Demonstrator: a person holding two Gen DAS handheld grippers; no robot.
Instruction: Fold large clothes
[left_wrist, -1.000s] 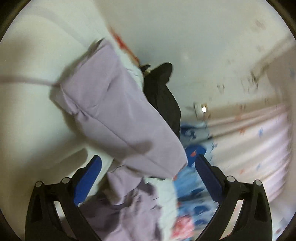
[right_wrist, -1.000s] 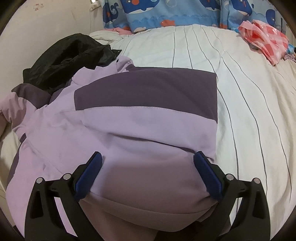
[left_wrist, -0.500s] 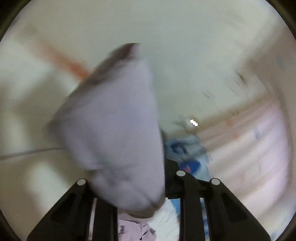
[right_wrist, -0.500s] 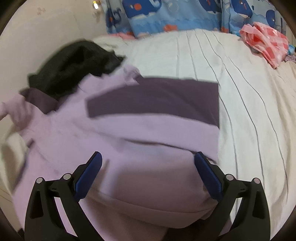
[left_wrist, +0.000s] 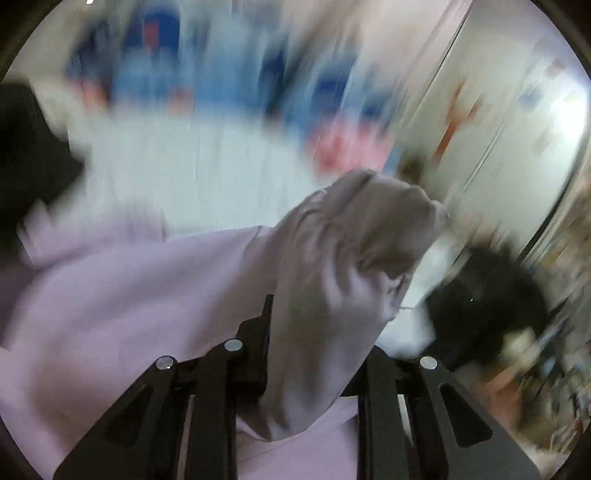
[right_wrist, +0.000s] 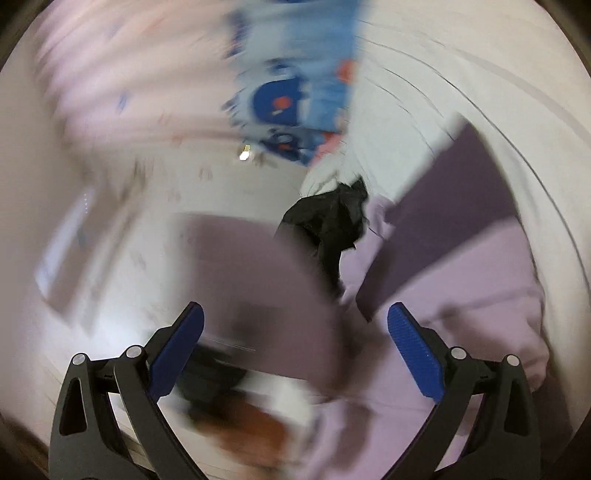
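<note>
No brand, label or readable writing can be made out in either view; both are smeared by motion blur.

In the left wrist view, the left claw (left_wrist: 314, 354) is seen drawn in tight on a bunched fold of the lilac jacket (left_wrist: 347, 266), which stands up between the black fingers and hides the pads and the inner edge of the right finger. More of the same lilac cloth is spread to the left and under the claw, cut off by the frame's lower edge. Behind it, the white striped bed sheet (left_wrist: 192, 158) is only faintly resolved. A blue patterned cloth (left_wrist: 207, 62) and a pink-red item (left_wrist: 343, 147) beyond it are reduced to streaks. A black garment (left_wrist: 487, 291) is blurred at the right, and another dark mass is cut off at the left edge.

In the right wrist view, the right claw (right_wrist: 295, 343) is held wide apart, its blue pads (right_wrist: 413, 350) clear of any cloth. The jacket (right_wrist: 480, 266) is seen at the right on the bed, its dark purple panel (right_wrist: 443, 221) above the lilac part. A blurred mauve flap of it crosses in front of the claw. A crumpled black garment (right_wrist: 328, 225) lies just beside the jacket. The blue whale-print cloth (right_wrist: 291, 99) is seen above. Low between the fingers, a dark shape and a brown patch cannot be identified.
</note>
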